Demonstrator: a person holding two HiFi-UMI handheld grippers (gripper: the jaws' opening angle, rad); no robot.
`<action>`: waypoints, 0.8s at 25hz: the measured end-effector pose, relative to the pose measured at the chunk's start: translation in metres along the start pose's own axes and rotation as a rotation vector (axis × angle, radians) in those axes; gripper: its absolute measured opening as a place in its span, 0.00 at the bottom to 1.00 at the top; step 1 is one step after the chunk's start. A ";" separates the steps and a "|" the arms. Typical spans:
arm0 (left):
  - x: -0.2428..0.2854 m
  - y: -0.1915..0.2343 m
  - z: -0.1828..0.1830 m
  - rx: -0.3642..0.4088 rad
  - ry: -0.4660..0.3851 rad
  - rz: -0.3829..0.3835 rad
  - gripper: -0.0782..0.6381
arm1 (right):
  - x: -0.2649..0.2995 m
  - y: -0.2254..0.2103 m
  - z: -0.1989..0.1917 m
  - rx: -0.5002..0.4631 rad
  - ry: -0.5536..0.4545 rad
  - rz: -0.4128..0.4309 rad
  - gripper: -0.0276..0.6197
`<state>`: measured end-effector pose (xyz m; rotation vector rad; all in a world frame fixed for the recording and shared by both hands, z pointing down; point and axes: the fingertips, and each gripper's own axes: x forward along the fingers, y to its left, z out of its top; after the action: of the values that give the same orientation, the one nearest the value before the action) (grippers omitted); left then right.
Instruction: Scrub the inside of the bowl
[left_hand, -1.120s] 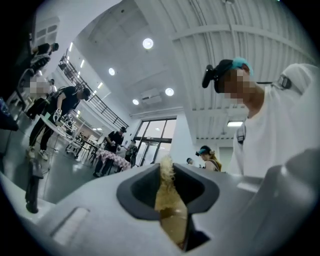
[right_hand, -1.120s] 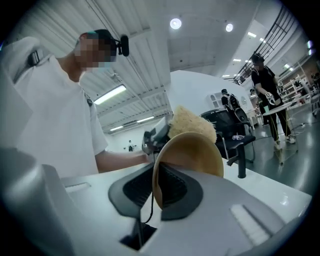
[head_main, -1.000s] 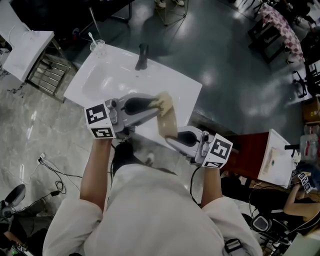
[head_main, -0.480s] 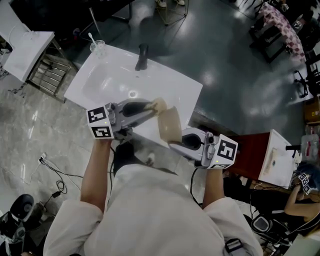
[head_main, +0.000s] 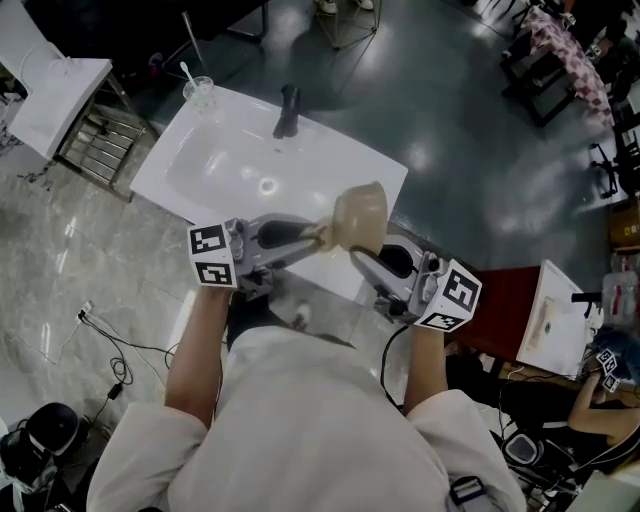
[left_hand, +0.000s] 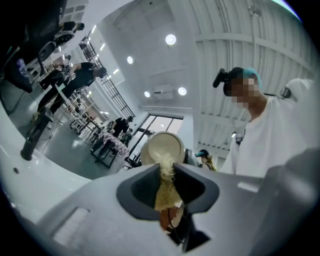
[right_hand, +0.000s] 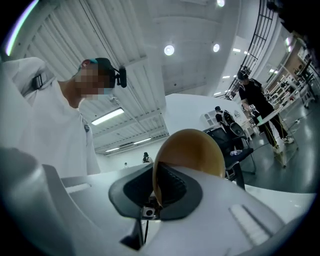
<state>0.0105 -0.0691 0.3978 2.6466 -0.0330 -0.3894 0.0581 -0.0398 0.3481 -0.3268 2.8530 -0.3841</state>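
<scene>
Right gripper (right_hand: 157, 172) has its jaws pressed together on the rim of the bowl (right_hand: 192, 149), a thin tan bowl that stands on edge with its rounded outside toward this gripper's camera. Left gripper (left_hand: 168, 169) is clamped on a pale, fibrous scrubbing pad (left_hand: 166, 192), which sticks out past the jaws. Its frayed tip meets the lower part of the bowl's light inside (left_hand: 162, 146), whose opening faces this gripper. In the head view the two grippers come toward each other in front of the person's white shirt (head_main: 300, 420), the left gripper (head_main: 316, 238) from the left and the right gripper (head_main: 358, 256) from the lower right. The bowl (head_main: 362, 216) is held up between them, over the near right edge of a white sink (head_main: 215, 160). Behind it, a dark faucet (head_main: 288, 110) stands at the sink's far edge, and a clear glass (head_main: 198, 92) with a stick in it sits at the far left corner.
</scene>
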 end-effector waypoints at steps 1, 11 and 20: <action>0.002 -0.003 0.001 0.000 -0.005 -0.010 0.22 | 0.000 -0.005 -0.001 0.001 0.001 -0.029 0.06; 0.003 -0.026 0.020 0.107 0.001 -0.030 0.22 | -0.004 -0.043 -0.046 -0.092 0.260 -0.269 0.06; 0.009 -0.036 0.072 0.173 -0.122 -0.045 0.22 | 0.009 -0.019 -0.074 -0.099 0.363 -0.184 0.06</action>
<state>-0.0026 -0.0698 0.3176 2.7936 -0.0477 -0.5873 0.0332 -0.0433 0.4211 -0.5970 3.2144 -0.3697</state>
